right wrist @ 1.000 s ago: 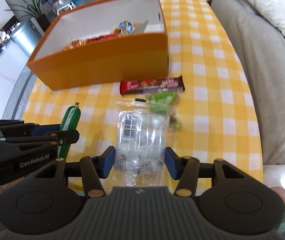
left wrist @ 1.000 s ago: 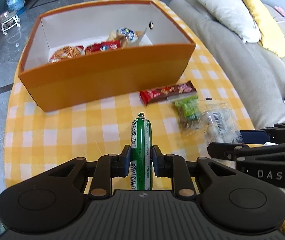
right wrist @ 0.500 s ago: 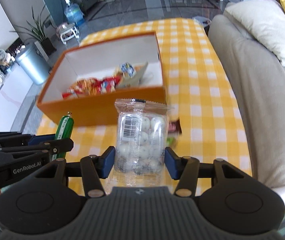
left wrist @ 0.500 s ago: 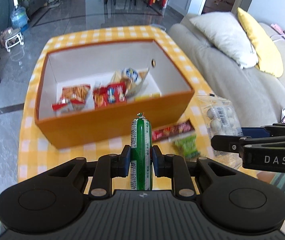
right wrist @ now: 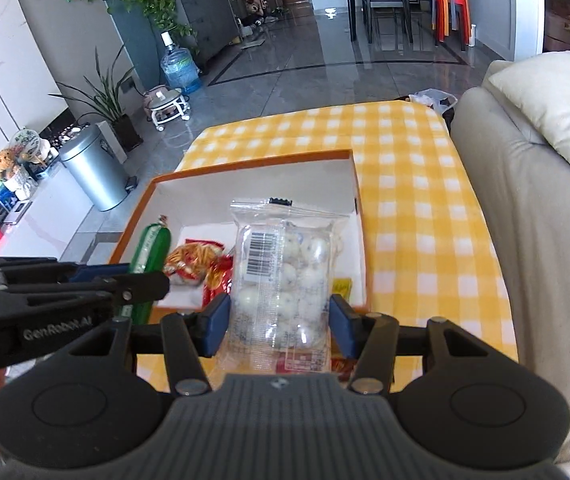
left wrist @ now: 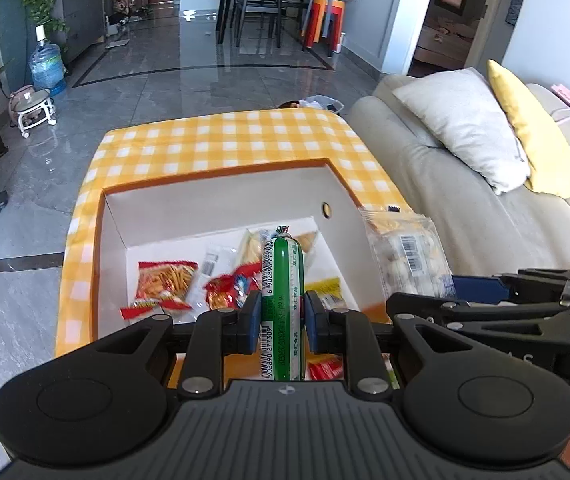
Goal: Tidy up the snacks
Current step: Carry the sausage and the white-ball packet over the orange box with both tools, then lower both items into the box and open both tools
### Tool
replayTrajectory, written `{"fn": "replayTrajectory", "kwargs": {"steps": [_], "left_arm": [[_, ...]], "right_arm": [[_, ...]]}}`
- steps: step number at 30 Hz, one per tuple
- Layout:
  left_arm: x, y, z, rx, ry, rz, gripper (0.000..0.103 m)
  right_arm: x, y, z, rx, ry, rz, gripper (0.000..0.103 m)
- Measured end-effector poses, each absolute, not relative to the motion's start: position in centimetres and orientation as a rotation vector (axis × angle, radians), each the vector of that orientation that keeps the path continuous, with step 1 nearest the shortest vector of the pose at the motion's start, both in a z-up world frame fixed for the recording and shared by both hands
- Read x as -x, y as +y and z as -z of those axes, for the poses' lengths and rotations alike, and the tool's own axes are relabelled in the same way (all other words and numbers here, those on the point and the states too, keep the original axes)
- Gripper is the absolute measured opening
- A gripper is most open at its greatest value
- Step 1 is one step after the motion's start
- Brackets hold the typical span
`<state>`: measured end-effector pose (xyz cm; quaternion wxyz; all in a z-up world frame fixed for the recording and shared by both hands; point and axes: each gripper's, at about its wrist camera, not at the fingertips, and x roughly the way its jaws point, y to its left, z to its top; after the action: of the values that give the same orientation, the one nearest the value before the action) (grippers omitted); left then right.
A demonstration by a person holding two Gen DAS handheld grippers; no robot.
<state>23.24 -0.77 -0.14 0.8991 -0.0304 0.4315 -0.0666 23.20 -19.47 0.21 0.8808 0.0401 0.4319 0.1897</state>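
My left gripper (left wrist: 283,326) is shut on a green sausage stick (left wrist: 283,300), held above the near wall of the orange box (left wrist: 213,172). The right gripper (right wrist: 280,324) is shut on a clear bag of white round candies (right wrist: 281,272), also raised over the box (right wrist: 253,166). Each gripper shows in the other's view: the right one (left wrist: 485,308) with its candy bag (left wrist: 409,256), the left one (right wrist: 65,280) with the sausage stick (right wrist: 151,252). Several snack packets lie on the white box floor, among them a chip packet (left wrist: 165,284) and a red wrapper (left wrist: 233,292).
The box sits on a table under a yellow checked cloth (right wrist: 413,184). A grey sofa (left wrist: 465,200) with white and yellow cushions runs along the right side. A red snack bar (left wrist: 325,368) lies on the cloth below the grippers. A metal bin (right wrist: 93,168) stands on the floor at left.
Both grippers have risen and moved forward from the table toward the box, each carrying its snack. The snacks left on the cloth have slipped below the grippers.
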Motion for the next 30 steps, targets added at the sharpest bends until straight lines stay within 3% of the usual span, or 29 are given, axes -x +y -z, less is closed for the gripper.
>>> {"fn": "replayTrajectory", "kwargs": {"steps": [12,30], "left_arm": [[-27.9,1.3,2.1,0.106,0.980,0.113,0.024],[-32.7,2.3,9.5,-0.005,1.190,-0.003,0.024]], "right_arm": [[-30.2,-15.5,-0.4,0.094,0.918,-0.451,0.051],[-36.5,-12.1,8.7,0.204,1.179,-0.438,0.051]]}}
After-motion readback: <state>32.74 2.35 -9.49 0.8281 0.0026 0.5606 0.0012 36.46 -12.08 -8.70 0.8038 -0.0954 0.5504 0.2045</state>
